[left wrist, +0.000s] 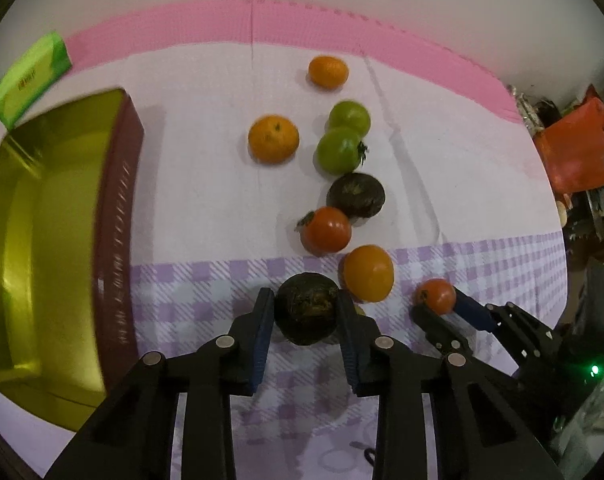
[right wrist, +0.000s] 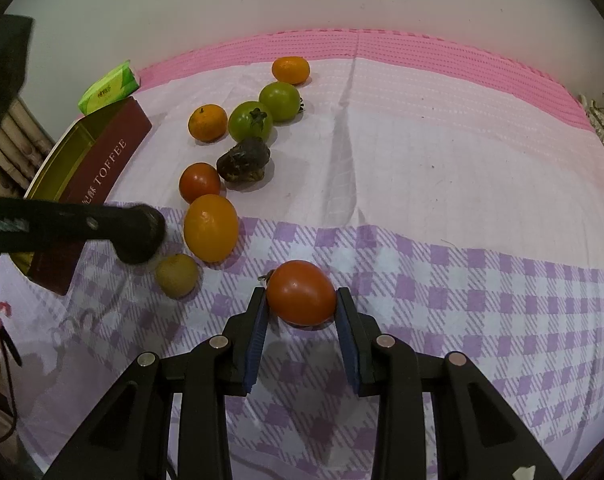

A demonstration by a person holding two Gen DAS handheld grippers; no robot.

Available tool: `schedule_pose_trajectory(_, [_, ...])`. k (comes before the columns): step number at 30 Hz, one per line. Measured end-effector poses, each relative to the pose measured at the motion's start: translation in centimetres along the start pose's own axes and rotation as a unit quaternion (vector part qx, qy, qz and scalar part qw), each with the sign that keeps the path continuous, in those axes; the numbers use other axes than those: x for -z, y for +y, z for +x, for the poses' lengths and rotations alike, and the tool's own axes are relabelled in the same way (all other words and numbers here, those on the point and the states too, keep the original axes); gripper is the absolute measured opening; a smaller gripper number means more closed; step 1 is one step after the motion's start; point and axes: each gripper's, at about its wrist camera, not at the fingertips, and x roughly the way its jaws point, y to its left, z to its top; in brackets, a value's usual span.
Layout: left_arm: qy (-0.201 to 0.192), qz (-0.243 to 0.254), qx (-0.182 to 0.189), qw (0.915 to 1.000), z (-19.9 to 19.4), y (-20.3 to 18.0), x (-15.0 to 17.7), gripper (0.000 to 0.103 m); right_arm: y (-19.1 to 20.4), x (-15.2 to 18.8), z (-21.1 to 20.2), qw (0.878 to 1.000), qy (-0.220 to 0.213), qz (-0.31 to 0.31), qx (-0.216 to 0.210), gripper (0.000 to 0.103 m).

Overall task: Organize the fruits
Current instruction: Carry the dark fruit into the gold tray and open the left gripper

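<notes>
Left gripper (left wrist: 305, 312) clamps a dark fruit (left wrist: 307, 308); an orange fruit (left wrist: 368, 273) crowds beside it. Right gripper (right wrist: 301, 300) clamps my red tomato (right wrist: 301, 292).

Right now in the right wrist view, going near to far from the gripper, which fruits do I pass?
Red tomato in the right gripper → pale yellow fruit → large orange fruit → smaller red tomato → dark fruit → far mandarin.

cloth (right wrist: 442, 280) – lilac check | tin (left wrist: 42, 240) – gold, maroon
</notes>
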Motion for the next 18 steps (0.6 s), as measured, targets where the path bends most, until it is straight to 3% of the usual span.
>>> schedule_pose_trajectory(3, [-0.005,-0.008,0.012,0.9999,-0.8,0.4,0.0,0.032,0.1,0.0,0.0,1.000,-0.001,-0.003,0.002,0.031])
schedule_pose_trajectory(8, [-0.035,-0.002,-0.004,0.9994,-3.8,1.8,-0.1,0.032,0.1,0.1,0.1,1.000,-0.001,-0.005,0.004,0.031])
schedule_pose_trajectory(13, [-0.083,0.000,-0.085,0.9930,-7.0,5.6,-0.5,0.032,0.2,0.1,0.1,1.000,-0.001,-0.005,0.006,0.031])
schedule_pose_trajectory(18, [-0.076,-0.046,-0.140,0.9861,-7.5,12.3,0.0,0.032,0.3,0.1,0.1,1.000,0.001,-0.005,0.007,0.031])
